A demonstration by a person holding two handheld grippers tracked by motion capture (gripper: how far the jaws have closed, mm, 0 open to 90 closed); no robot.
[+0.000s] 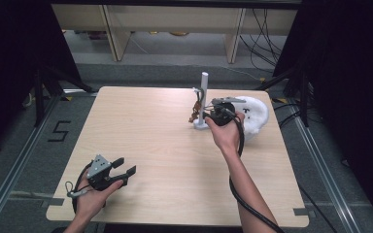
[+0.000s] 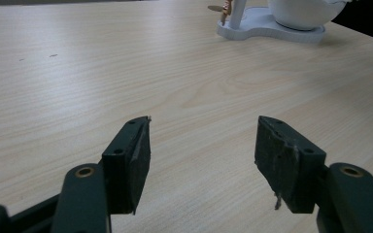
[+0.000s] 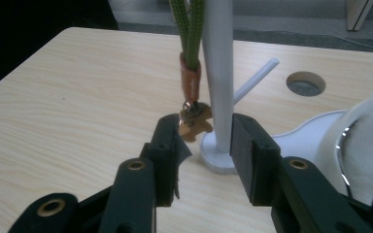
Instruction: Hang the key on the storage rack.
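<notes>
A black "5" (image 1: 59, 131) marks the floor (left of the table (image 1: 141, 145)).

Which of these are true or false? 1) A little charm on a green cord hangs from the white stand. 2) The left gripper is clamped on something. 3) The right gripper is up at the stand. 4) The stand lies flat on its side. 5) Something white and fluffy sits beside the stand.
1) True: a small brown charm on a green cord hangs beside the white stand.
2) False: the left gripper is open and holds nothing, resting near the table edge.
3) True: the right gripper is at the stand's post, jaws apart, charm just ahead of them.
4) False: the stand is upright on its base.
5) True: a white fluffy thing sits on the stand's right in the high view.
</notes>
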